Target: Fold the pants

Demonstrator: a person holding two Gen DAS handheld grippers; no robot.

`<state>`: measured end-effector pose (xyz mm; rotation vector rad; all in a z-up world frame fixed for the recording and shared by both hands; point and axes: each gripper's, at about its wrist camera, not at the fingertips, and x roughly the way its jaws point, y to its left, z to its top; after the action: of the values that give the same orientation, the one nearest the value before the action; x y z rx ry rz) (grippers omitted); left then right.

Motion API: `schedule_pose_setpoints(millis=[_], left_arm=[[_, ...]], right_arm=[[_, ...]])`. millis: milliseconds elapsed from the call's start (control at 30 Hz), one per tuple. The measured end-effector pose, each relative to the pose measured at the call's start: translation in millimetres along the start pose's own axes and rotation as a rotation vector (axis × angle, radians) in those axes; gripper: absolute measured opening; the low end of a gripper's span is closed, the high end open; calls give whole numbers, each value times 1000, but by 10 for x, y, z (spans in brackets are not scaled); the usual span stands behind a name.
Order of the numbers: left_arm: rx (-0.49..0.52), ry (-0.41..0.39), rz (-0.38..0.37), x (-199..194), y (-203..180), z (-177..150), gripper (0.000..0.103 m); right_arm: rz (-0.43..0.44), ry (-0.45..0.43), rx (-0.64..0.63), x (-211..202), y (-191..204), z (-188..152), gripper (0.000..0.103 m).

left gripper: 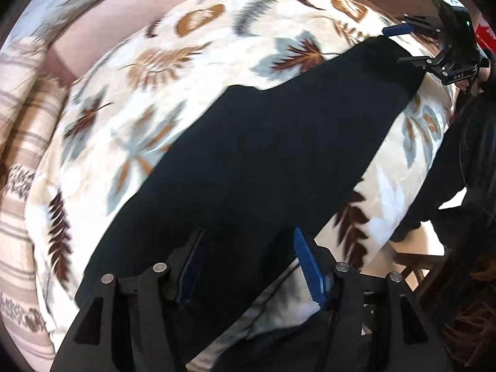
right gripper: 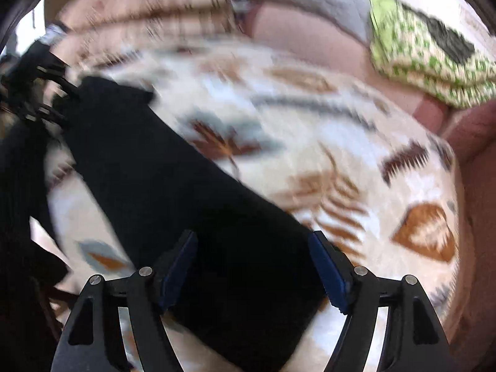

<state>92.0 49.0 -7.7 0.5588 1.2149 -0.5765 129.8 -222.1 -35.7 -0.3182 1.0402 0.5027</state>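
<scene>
Black pants (left gripper: 263,155) lie flat in a long band across a leaf-patterned blanket (left gripper: 161,71). My left gripper (left gripper: 249,232) hovers over one end of the band, open, with the cloth beneath its blue pads and not pinched. At the other end, my right gripper (left gripper: 393,46) stands open at the pants' edge. In the right wrist view the right gripper (right gripper: 252,235) is wide open over the black pants (right gripper: 173,170), with its fingers near either side of the band. The left gripper (right gripper: 52,93) is a blurred dark shape at the far end.
A folded green patterned cloth (right gripper: 427,59) lies on the pink surface (right gripper: 310,37) beyond the blanket (right gripper: 310,142). Striped bedding (left gripper: 18,130) runs along the left. A person's dark clothing (left gripper: 471,155) and wooden furniture (left gripper: 415,263) are at the blanket's right edge.
</scene>
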Motion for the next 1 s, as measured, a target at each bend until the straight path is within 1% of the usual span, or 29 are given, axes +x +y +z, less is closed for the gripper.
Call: schedule_pose_setpoints(millis=[33, 67, 100, 133, 167, 200, 233, 267, 300, 333, 367, 400, 433, 467, 500, 533, 600, 667, 700, 733, 800, 833, 867, 933, 1000], left_arm=[[8, 4, 7, 39, -43, 52, 58], [-3, -8, 6, 56, -65, 131, 58], [-31, -41, -6, 46, -63, 257, 58], [-67, -94, -20, -13, -61, 310, 58], [-127, -164, -36, -83, -51, 407, 64], [-186, -223, -49, -145, -6, 444, 75], [-248, -287, -55, -168, 14, 520, 80], [-288, -326, -50, -163, 25, 561, 84], [-349, -370, -32, -111, 49, 601, 84], [-400, -386, -21, -42, 76, 619, 84], [-472, -386, -26, 96, 112, 619, 84], [-521, -381, -37, 208, 144, 602, 84], [-586, -371, -64, 379, 193, 548, 84], [-627, -358, -95, 536, 214, 492, 83], [-639, -364, -102, 619, 231, 447, 81], [-624, -391, -81, 612, 205, 446, 81], [-598, -389, -49, 586, 166, 509, 83], [-619, -399, -63, 611, 155, 493, 84], [-637, -397, -74, 612, 159, 469, 84], [-648, -403, -80, 604, 173, 438, 84], [-665, -415, -90, 603, 198, 423, 85], [-669, -418, -94, 619, 211, 425, 85], [-674, -422, -96, 555, 181, 384, 85], [-687, -428, -103, 536, 190, 369, 85], [-705, -439, -121, 540, 207, 358, 88]], right_arm=[[18, 0, 2, 10, 16, 6, 77], [26, 35, 2, 67, 32, -21, 77], [14, 128, -10, 221, 51, -79, 77], [-10, 191, -25, 334, 67, -117, 77], [-10, 174, -16, 309, 52, -121, 77], [-3, 141, 4, 225, 16, -94, 77], [-20, 102, 38, 124, -35, -74, 78], [-39, 51, 90, -6, -113, -67, 79], [-50, 4, 152, -124, -189, -66, 80], [-64, -60, 269, -288, -318, -93, 80], [-63, -97, 361, -387, -415, -128, 80], [-39, -147, 502, -498, -534, -227, 82], [-14, -177, 597, -553, -608, -320, 82], [19, -215, 725, -598, -685, -463, 82], [72, -252, 860, -621, -727, -671, 82], [108, -267, 944, -618, -737, -821, 82], [138, -275, 1078, -593, -737, -1101, 83], [170, -278, 1131, -582, -712, -1250, 83], [214, -275, 1155, -543, -705, -1305, 83], [262, -263, 1165, -479, -703, -1317, 83], [302, -212, 1164, -332, -681, -1306, 83], [298, -180, 1159, -267, -666, -1301, 83], [285, -164, 1149, -227, -656, -1294, 83], [261, -191, 1137, -215, -664, -1238, 83], [261, -239, 1163, -189, -684, -1239, 81]])
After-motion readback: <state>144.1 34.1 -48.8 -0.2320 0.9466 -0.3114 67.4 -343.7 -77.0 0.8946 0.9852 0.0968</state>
